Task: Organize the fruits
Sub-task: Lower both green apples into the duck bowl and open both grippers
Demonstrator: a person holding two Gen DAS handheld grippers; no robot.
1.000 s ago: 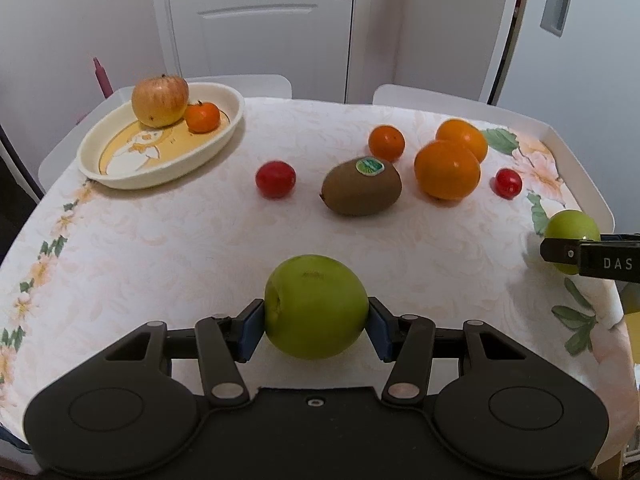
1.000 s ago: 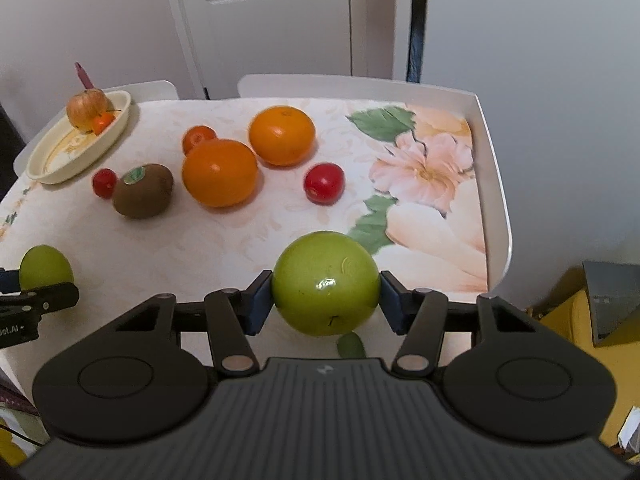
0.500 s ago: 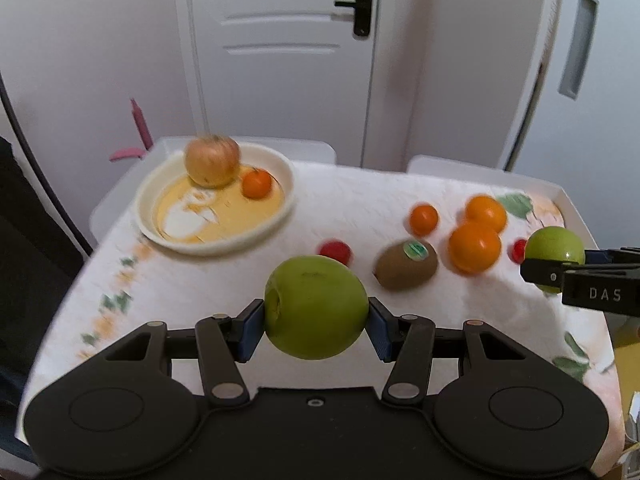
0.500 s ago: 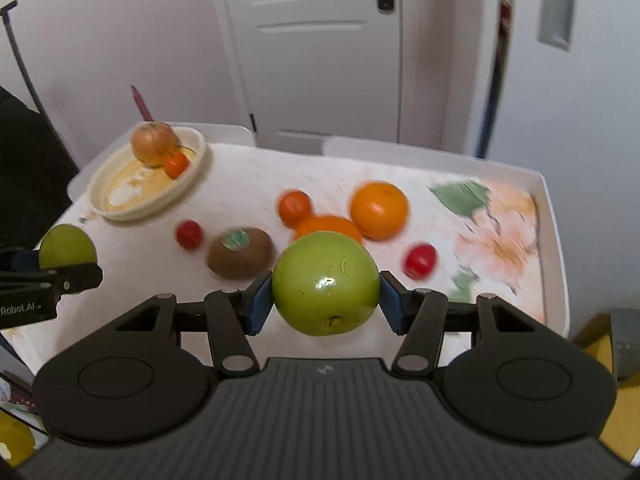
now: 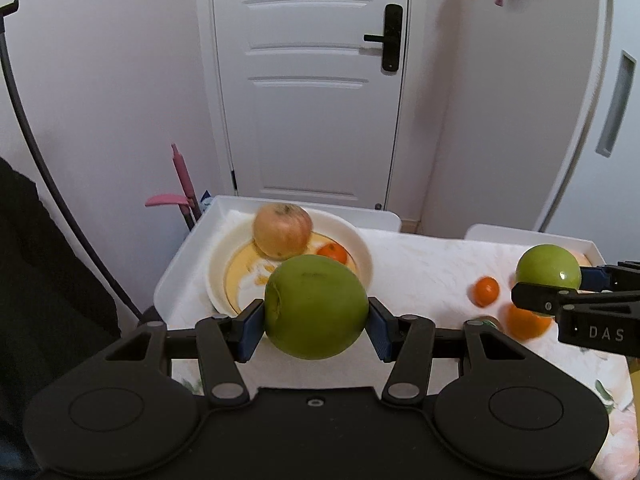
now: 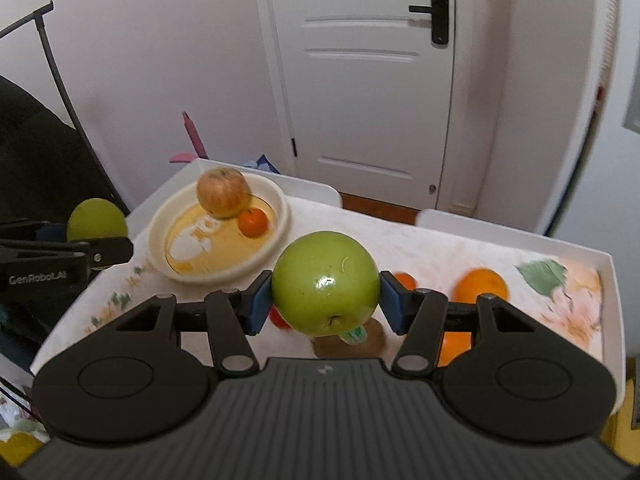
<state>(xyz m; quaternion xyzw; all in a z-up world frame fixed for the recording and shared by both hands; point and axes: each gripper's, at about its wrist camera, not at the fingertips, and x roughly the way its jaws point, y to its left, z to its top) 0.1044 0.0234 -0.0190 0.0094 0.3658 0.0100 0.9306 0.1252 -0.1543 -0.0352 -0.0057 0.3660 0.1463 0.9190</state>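
Gripping one green apple each, the left gripper and right gripper hover above the tabletop. The far-left-corner plate holds two fruits; oranges and kiwi remain loose, so sorting looks partly done.

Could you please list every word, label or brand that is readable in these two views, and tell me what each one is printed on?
"DAS": white letters on the black body of the right gripper, cut off at the frame edge, so possibly part of a longer word.
"GenRobot.AI": pale letters on the black body of the left gripper.
Green sticker on the kiwi: too blurred and hidden to read.
Small logo mark on the right gripper's housing: a symbol, no letters.
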